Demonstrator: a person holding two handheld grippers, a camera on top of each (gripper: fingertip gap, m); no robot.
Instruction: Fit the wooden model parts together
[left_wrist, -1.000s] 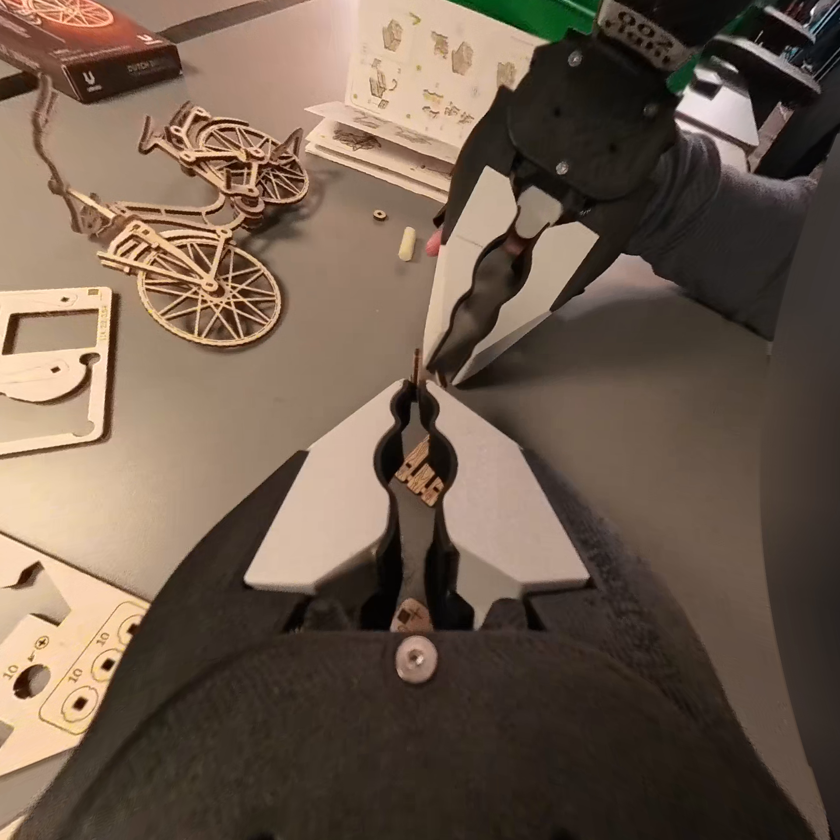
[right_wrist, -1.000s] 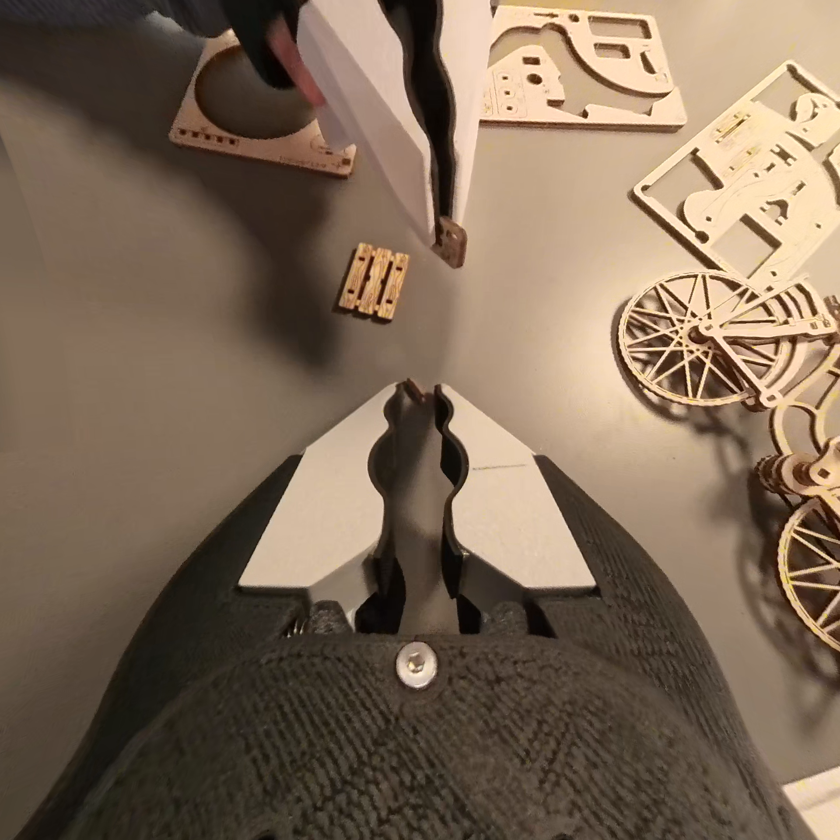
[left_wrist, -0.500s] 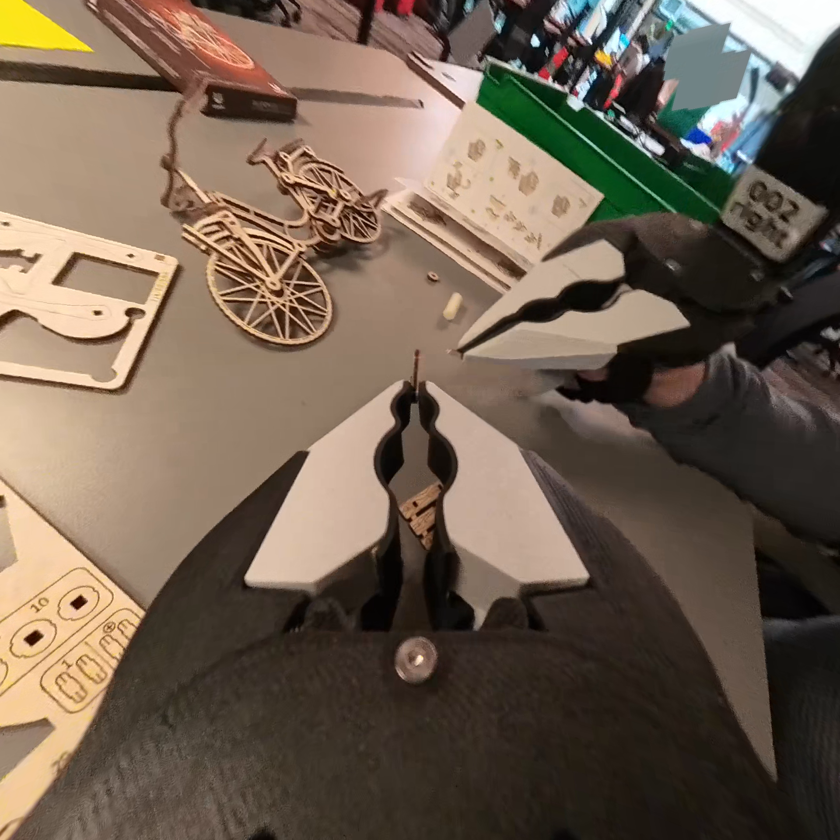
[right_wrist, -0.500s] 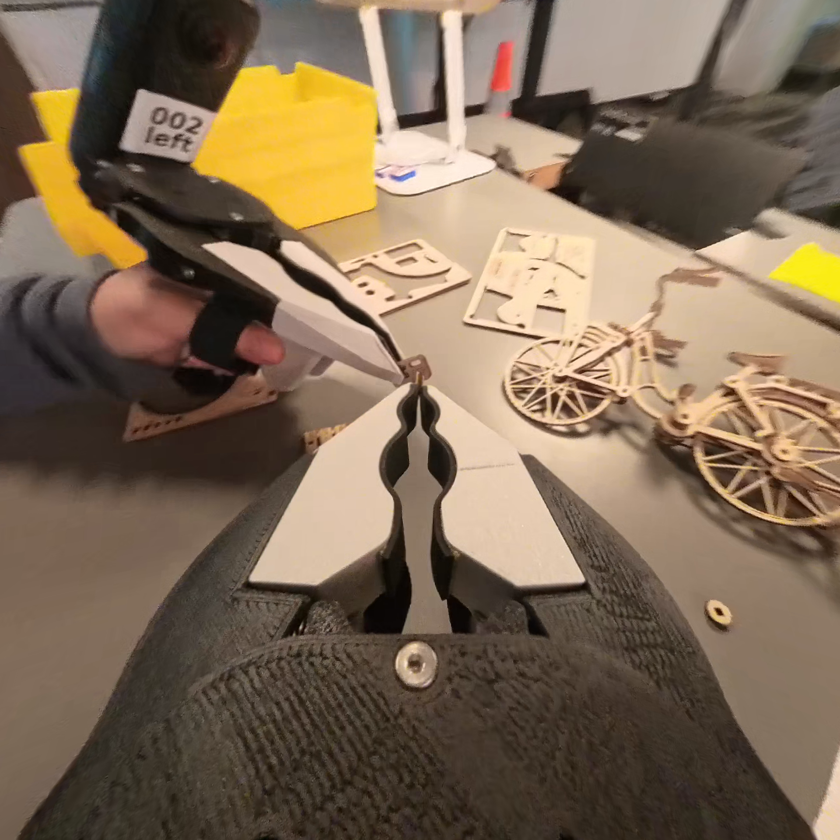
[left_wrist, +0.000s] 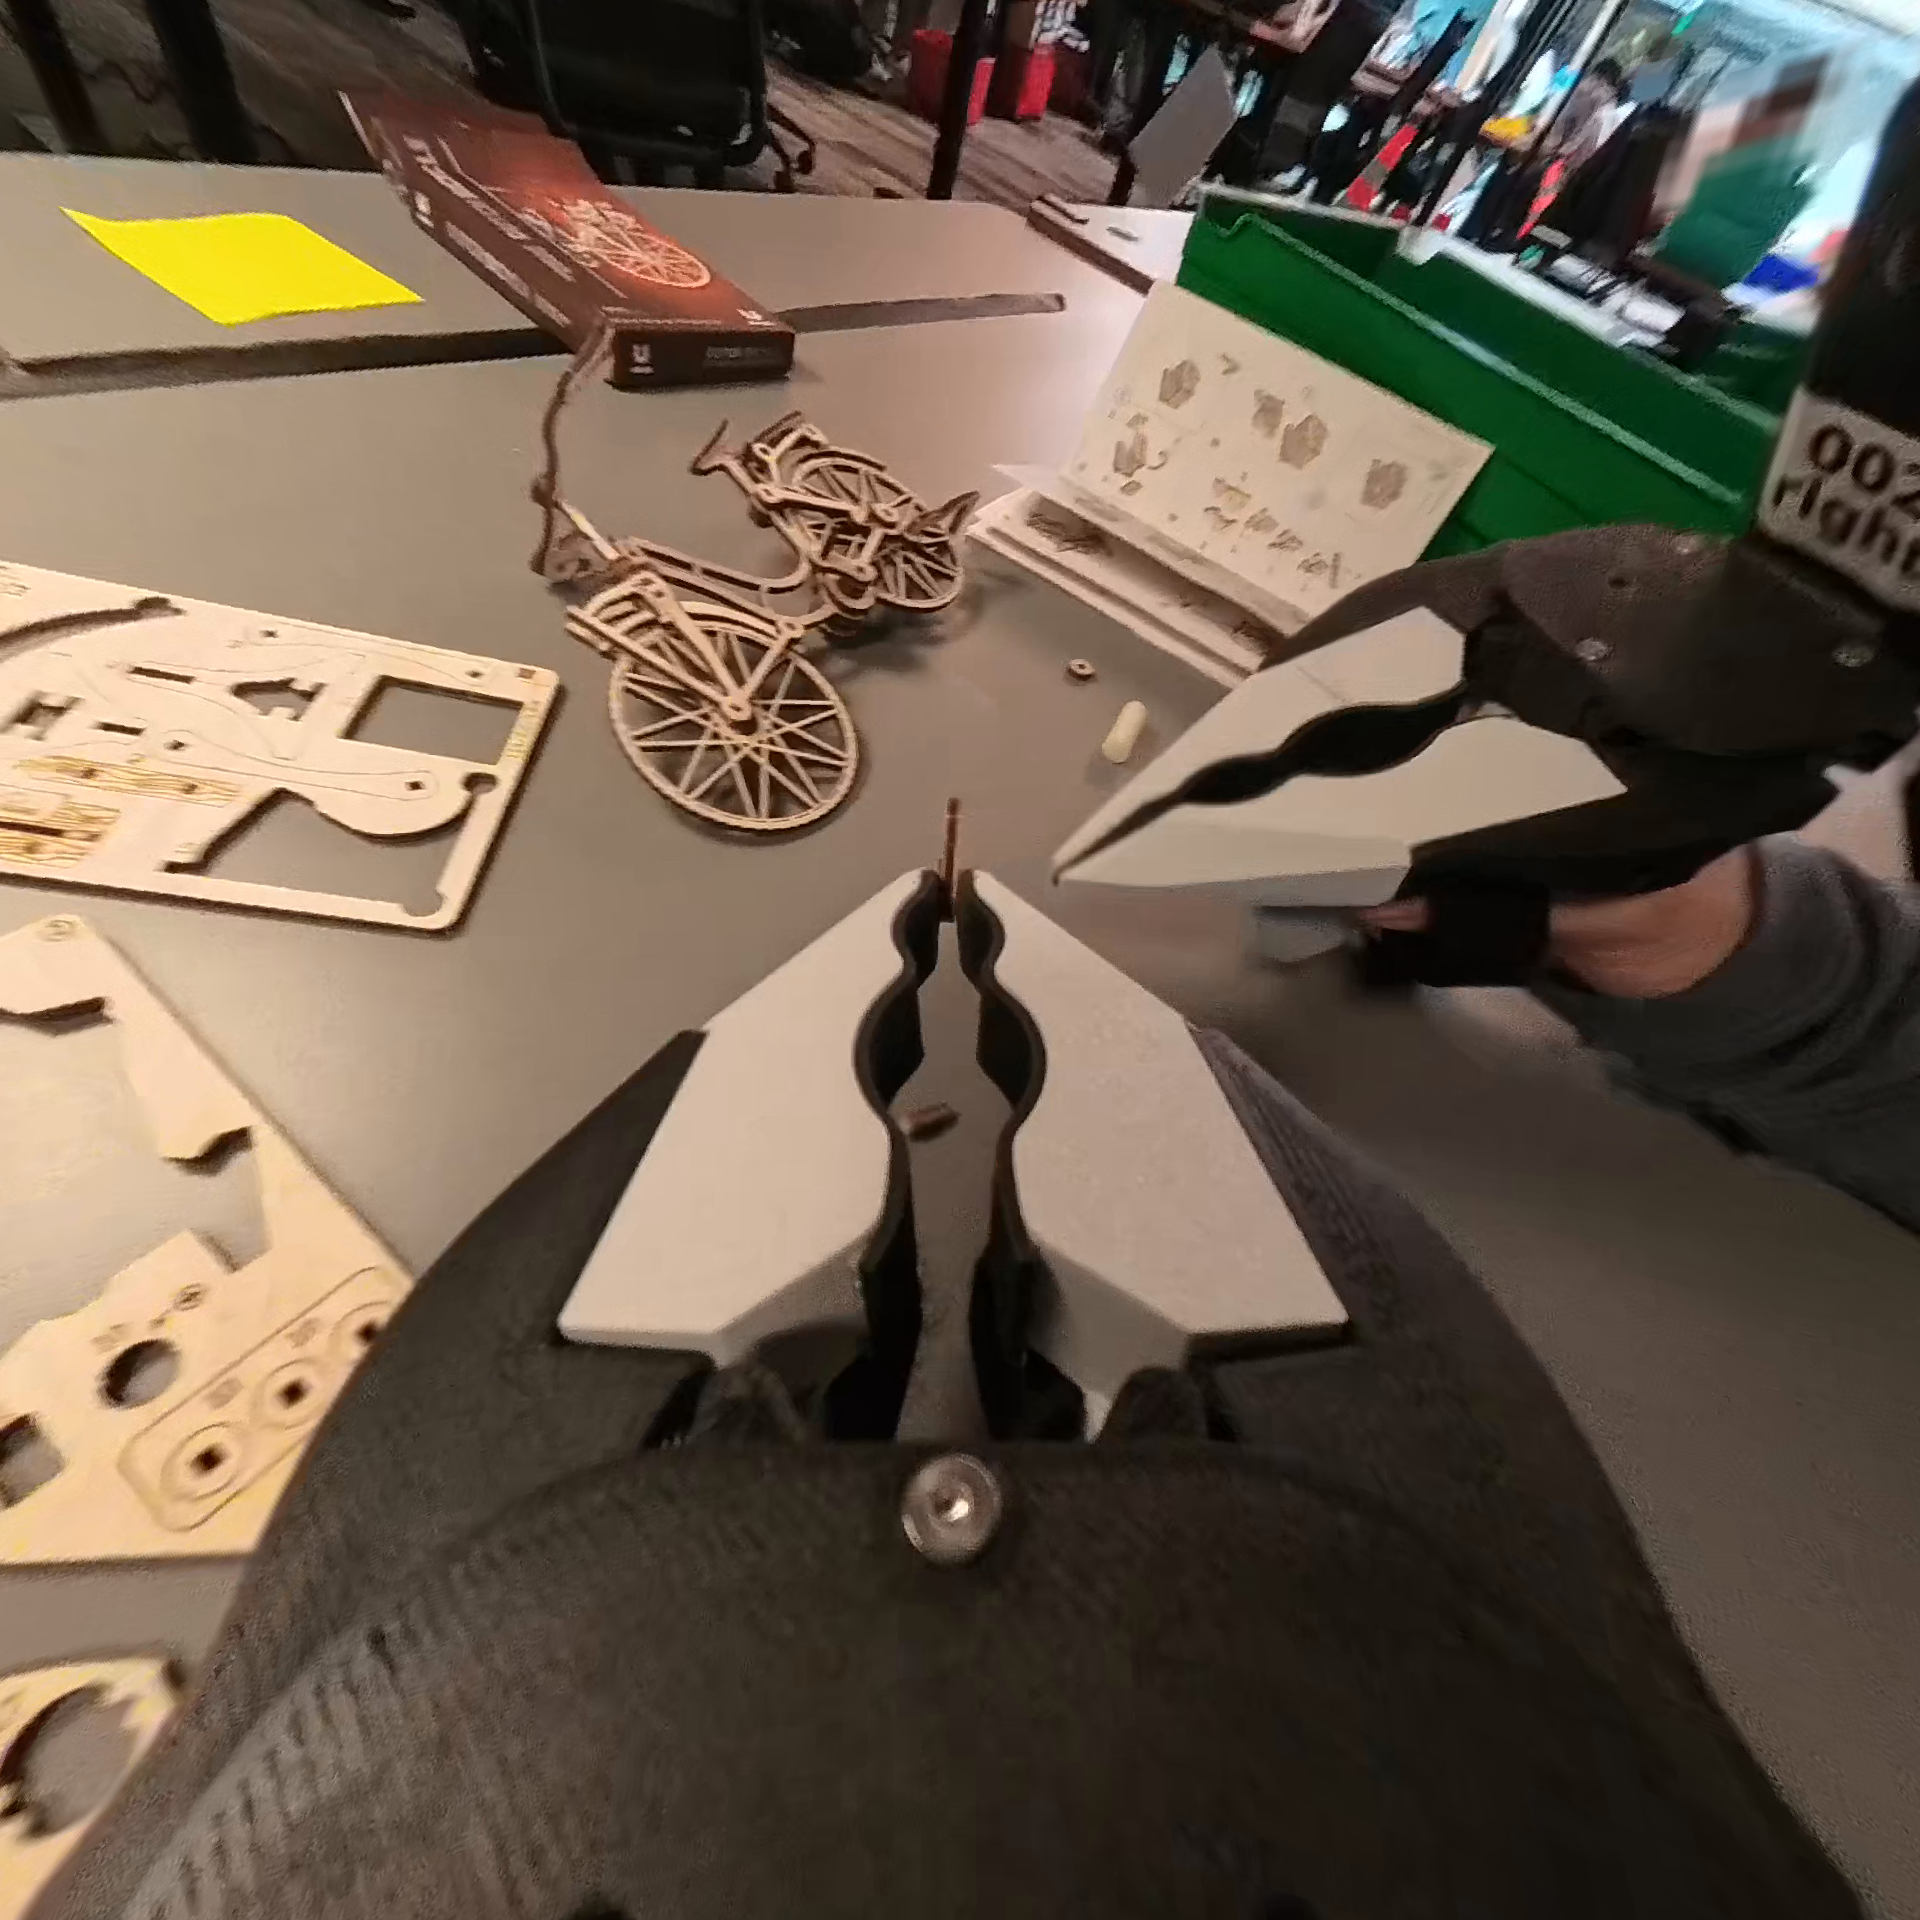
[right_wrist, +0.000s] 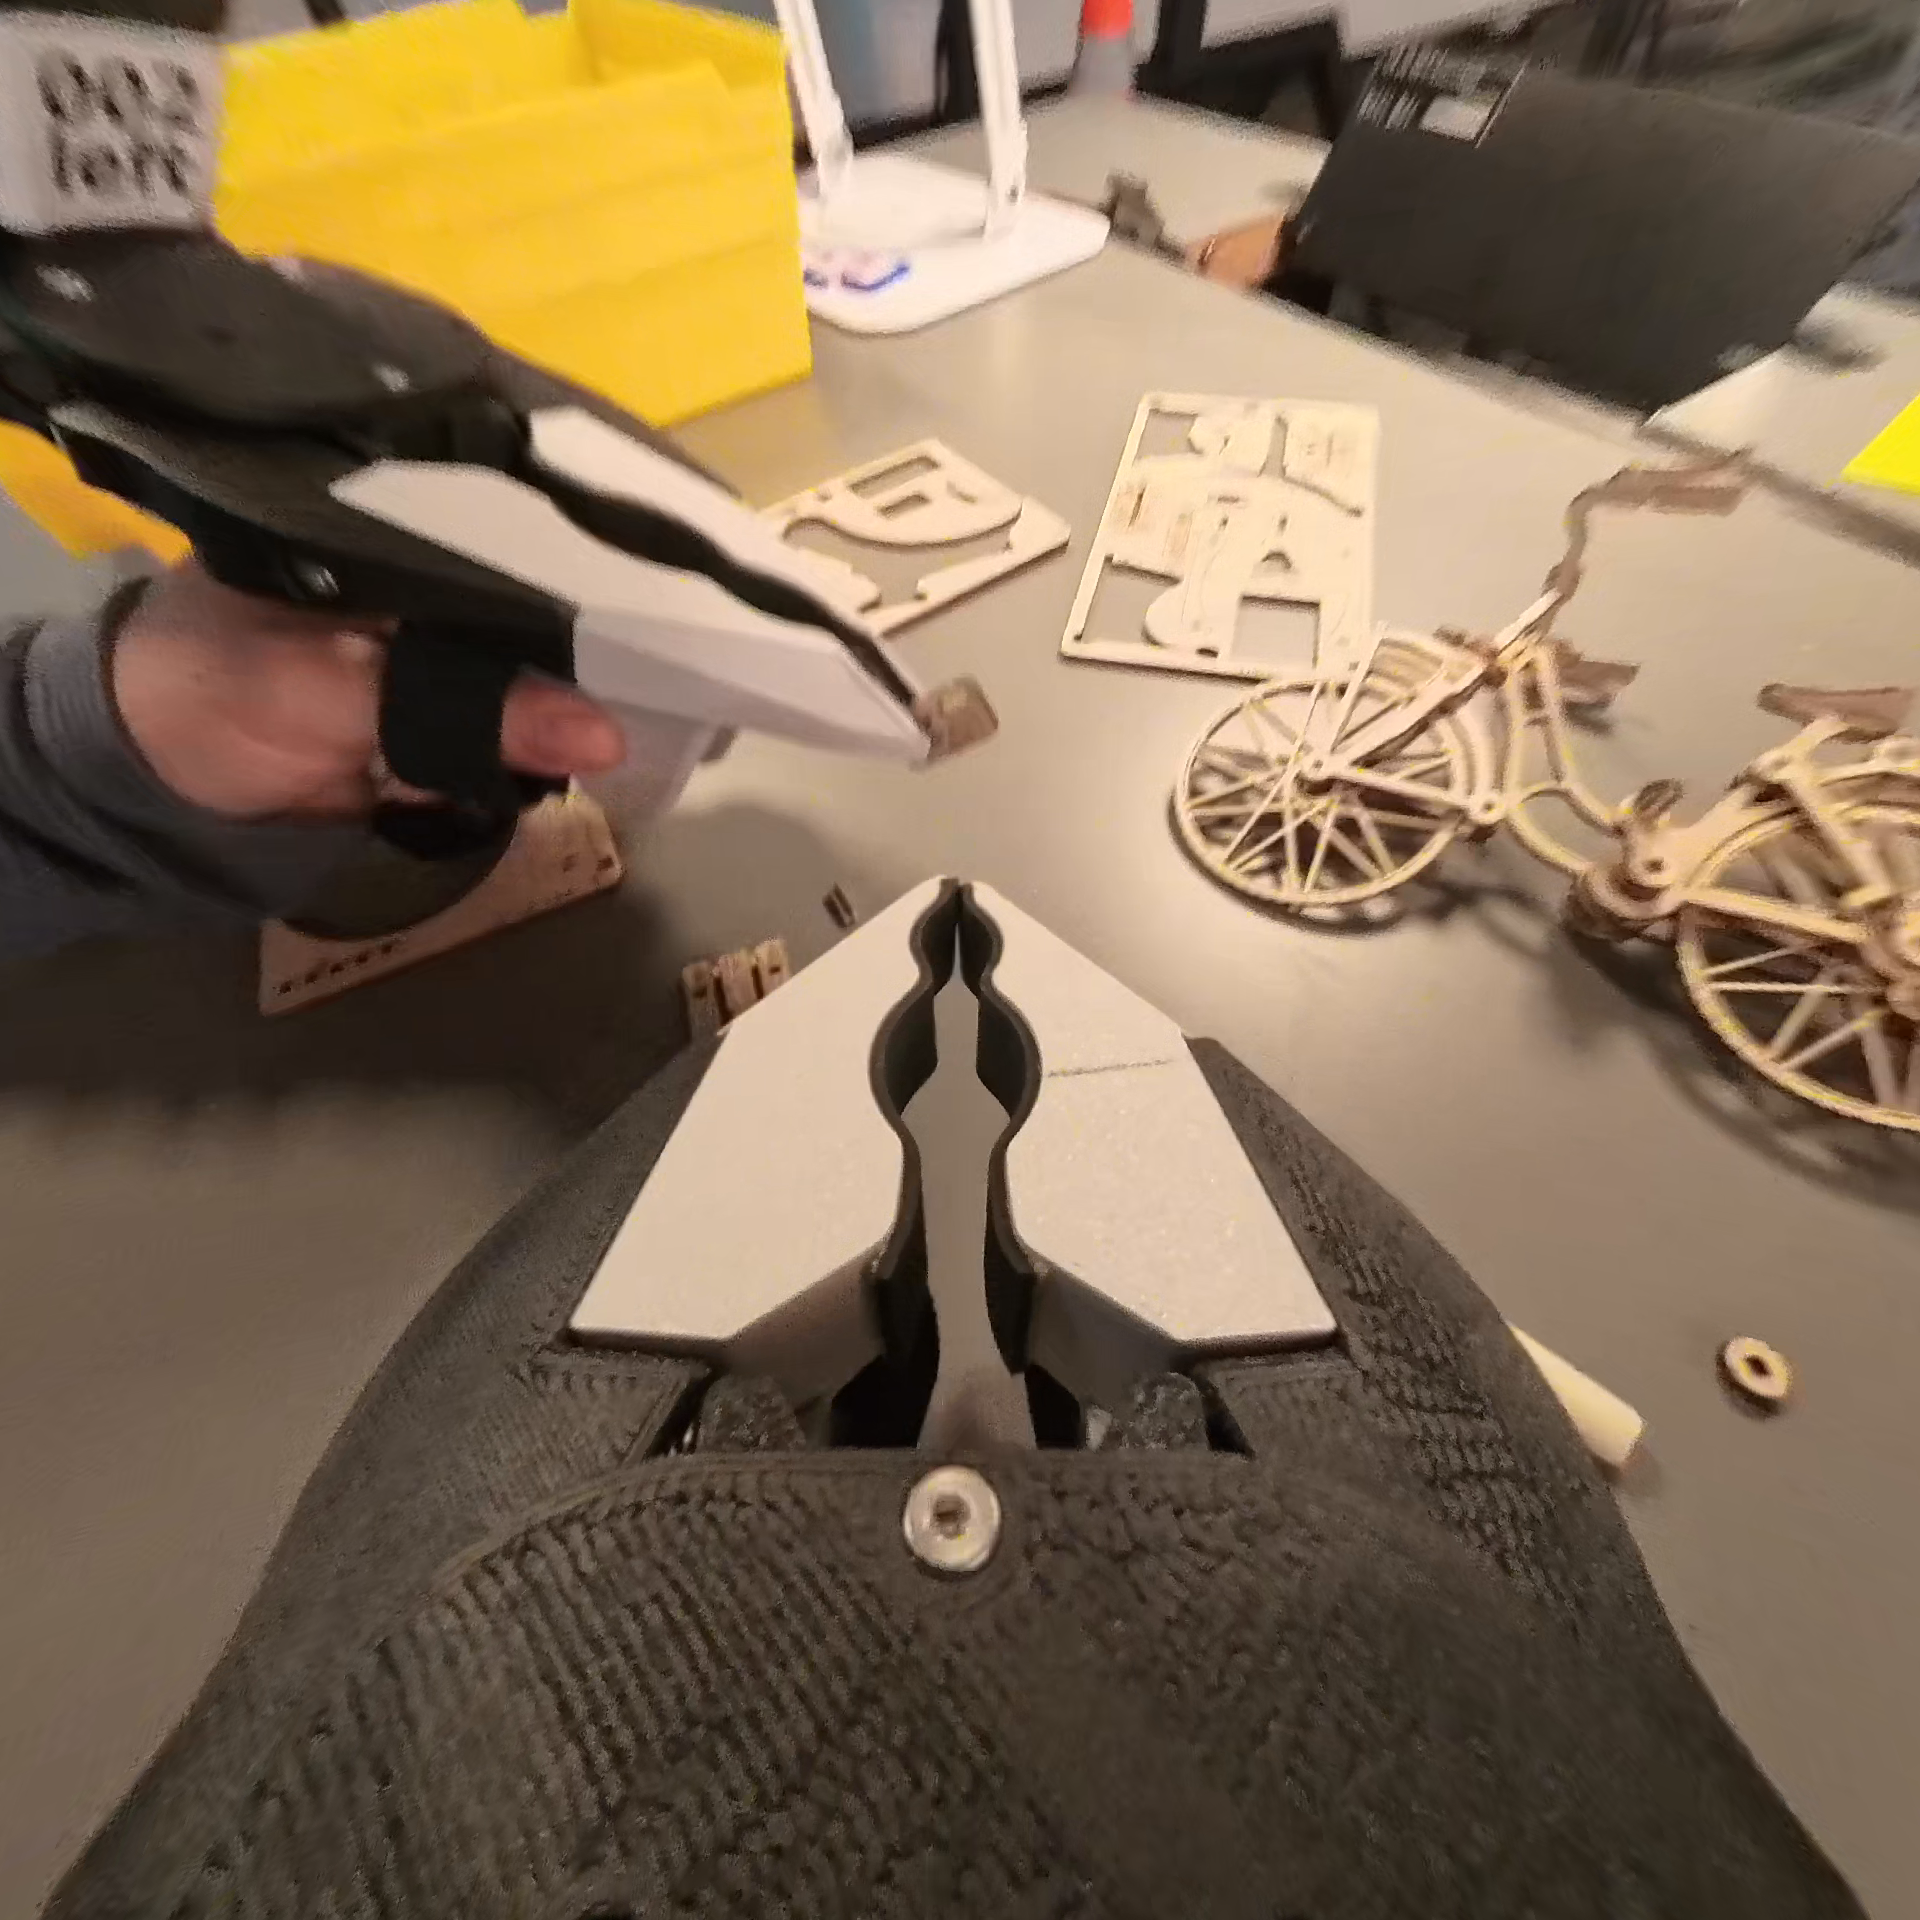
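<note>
My left gripper (left_wrist: 949, 883) is shut on a small thin wooden piece (left_wrist: 951, 836), seen edge-on past its tips; in the right wrist view it shows as a small brown square (right_wrist: 956, 715) at the left gripper's (right_wrist: 920, 732) tip, held above the table. My right gripper (right_wrist: 958, 891) is shut with nothing visible in it; in the left wrist view it (left_wrist: 1060, 881) points at my left tips from the right, a short gap away. A small dark piece (right_wrist: 836, 902) and a slatted wooden part (right_wrist: 732, 977) lie on the table just left of the right tips.
A built wooden bicycle (left_wrist: 727, 675) lies on the grey table, with cut-out sheets (left_wrist: 260, 748) left of it. A dark box (left_wrist: 582, 249), an instruction booklet (left_wrist: 1247, 457) and a green bin (left_wrist: 1455, 343) stand behind. A dowel (right_wrist: 1579, 1418), a washer (right_wrist: 1754, 1377) and a yellow bin (right_wrist: 520, 208) are nearby. Less than 4 cm separates the two grippers' tips. The built wooden bicycle (left_wrist: 727, 675) is about 11 centimeters from both grippers' fingertips. Seen from the right wrist view (right_wrist: 1369, 756) as well.
Both grippers have tilted up from pointing down at the table. Their tips met half a second ago and have since drawn apart. A small dark piece now lies by the right tips.
</note>
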